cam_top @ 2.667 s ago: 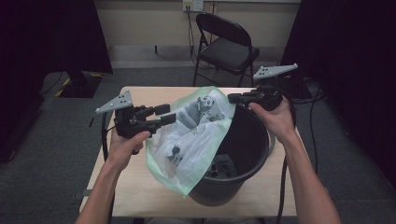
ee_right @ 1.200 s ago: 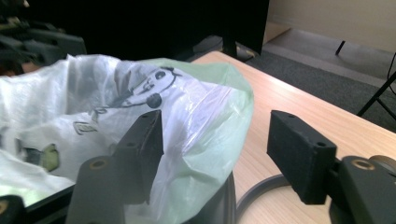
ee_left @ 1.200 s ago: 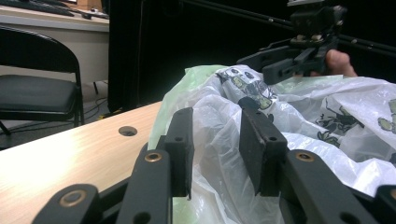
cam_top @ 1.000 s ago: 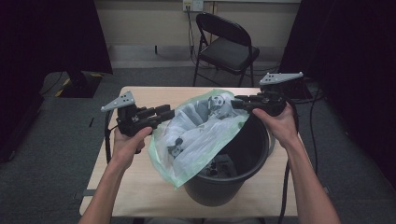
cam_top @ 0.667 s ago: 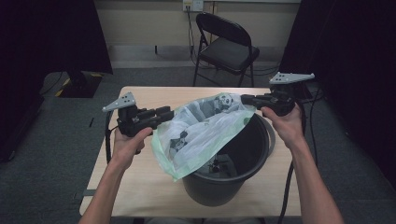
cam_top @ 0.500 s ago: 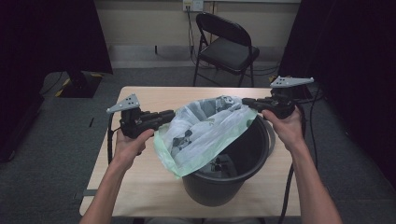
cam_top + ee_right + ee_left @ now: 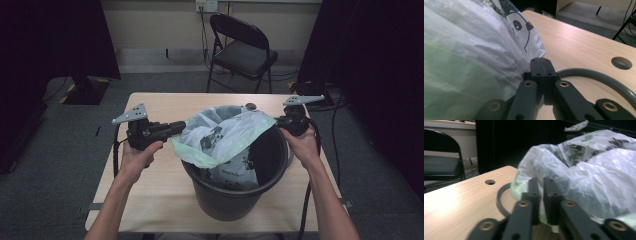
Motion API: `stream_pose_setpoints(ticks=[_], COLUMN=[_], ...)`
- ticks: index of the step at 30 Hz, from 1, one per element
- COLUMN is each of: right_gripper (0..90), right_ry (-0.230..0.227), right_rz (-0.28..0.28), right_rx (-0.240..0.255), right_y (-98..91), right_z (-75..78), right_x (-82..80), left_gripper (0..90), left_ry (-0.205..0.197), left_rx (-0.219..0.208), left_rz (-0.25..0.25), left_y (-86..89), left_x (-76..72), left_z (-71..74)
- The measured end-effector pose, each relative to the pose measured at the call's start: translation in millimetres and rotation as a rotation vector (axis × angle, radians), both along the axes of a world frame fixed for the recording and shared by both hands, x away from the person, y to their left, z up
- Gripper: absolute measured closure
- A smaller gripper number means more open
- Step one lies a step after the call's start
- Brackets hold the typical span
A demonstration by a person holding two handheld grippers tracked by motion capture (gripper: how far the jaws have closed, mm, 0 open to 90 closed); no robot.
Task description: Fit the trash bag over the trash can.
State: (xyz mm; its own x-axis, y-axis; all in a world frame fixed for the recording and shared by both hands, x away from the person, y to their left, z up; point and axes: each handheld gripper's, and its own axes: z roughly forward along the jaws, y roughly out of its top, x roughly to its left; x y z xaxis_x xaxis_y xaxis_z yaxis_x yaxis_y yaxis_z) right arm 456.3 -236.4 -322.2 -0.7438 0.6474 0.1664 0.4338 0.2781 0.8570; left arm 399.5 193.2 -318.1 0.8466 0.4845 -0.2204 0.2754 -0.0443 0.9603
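Over the black bin [image 7: 235,195] on the tabletop [image 7: 155,200], the plastic bag [image 7: 225,135] stretches left to right; left claw [image 7: 181,127] and right claw [image 7: 276,120] each pinch an edge.

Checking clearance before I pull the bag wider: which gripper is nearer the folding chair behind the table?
Right. The right gripper sits at the bucket's far right rim, nearer the folding chair; the left gripper is at the bag's left edge, farther away.
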Motion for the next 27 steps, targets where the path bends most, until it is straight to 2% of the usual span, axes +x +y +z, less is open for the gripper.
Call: stream_pose_setpoints(ticks=[2, 3, 5, 8, 12, 16, 17, 19, 21, 24, 27], right_gripper=[76.4, 71.0, 65.5, 57.6, 57.0, 53.8, 53.4, 51.5, 50.5, 49.6, 49.2], right_ry=[-0.017, -0.026, -0.040, -0.069, -0.090, -0.098, -0.103, -0.108, -0.114, -0.121, -0.127], right_rz=[-0.028, -0.042, -0.072, -0.105, -0.109, -0.105, -0.108, -0.114, -0.112, -0.110, -0.110], right_rx=[0.018, 0.027, 0.056, 0.063, 0.070, 0.085, 0.085, 0.096, 0.100, 0.099, 0.110], right_y=[-0.5, -1.4, -5.0, -8.5, -9.8, -7.6, -6.6, -5.2, -4.2, -3.1, -3.6], right_z=[4.7, 8.4, 16.8, 27.8, 37.3, 42.3, 43.1, 45.0, 46.7, 49.4, 53.0], right_x=[0.0, 0.2, 0.1, -2.3, -6.0, -6.7, -6.8, -7.6, -8.4, -10.3, -11.4], left_gripper=[72.2, 71.9, 69.0, 66.8, 64.7, 60.5, 61.5, 72.3, 79.1, 84.1, 84.2], left_ry=[-0.001, -0.002, -0.007, -0.009, -0.017, -0.008, -0.006, -0.002, -0.004, -0.013, -0.027], left_rx=[-0.013, -0.019, -0.033, -0.046, -0.052, -0.052, -0.045, -0.039, -0.059, -0.061, -0.046], left_rz=[0.014, 0.022, 0.034, 0.036, 0.026, 0.012, 0.006, -0.016, -0.039, -0.038, -0.046], left_y=[0.5, 0.9, 0.8, 0.2, -6.0, -14.9, -16.2, -18.1, -16.8, -12.3, -8.2], left_x=[0.5, 0.8, 1.4, 3.1, 5.7, 9.1, 9.8, 9.3, 7.4, 1.9, -5.2], left_z=[3.4, 5.3, 9.1, 14.9, 21.5, 22.4, 21.6, 18.3, 16.3, 16.8, 18.0])
